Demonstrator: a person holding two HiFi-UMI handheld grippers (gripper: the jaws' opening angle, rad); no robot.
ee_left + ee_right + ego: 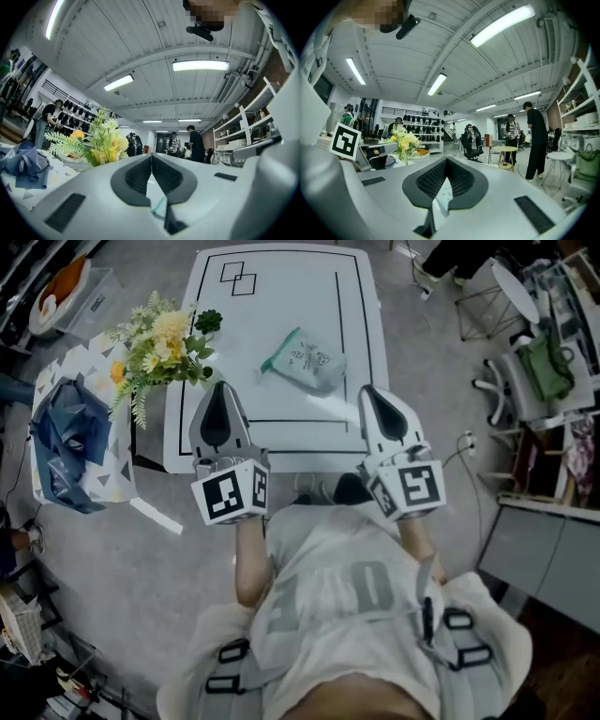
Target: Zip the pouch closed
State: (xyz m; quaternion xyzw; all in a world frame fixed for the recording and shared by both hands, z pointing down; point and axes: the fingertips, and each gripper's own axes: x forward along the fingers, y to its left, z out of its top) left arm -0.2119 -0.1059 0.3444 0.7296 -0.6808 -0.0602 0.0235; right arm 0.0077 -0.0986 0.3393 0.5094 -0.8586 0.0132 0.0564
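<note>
- Head view: the left gripper (219, 388) and the right gripper (367, 392) both hover at the near edge of the white table with a black outline (281, 296). Each has its jaws pressed together with nothing between them.
- The pale, see-through soft pouch with a teal zip edge (305, 360) lies flat on the table. It is ahead of both grippers and between their two lines, apart from both.
- The bunch of yellow and white artificial flowers (164, 343) stands ahead and to the outer side of the left gripper.
- The pouch looks light, thin and limp, so I think it will slide and crumple on the smooth top if it is pulled from one side only.
- A good hold would be one gripper pinching the teal end beside the zip and the other on the slider tab. The tab is too small to find here.
</note>
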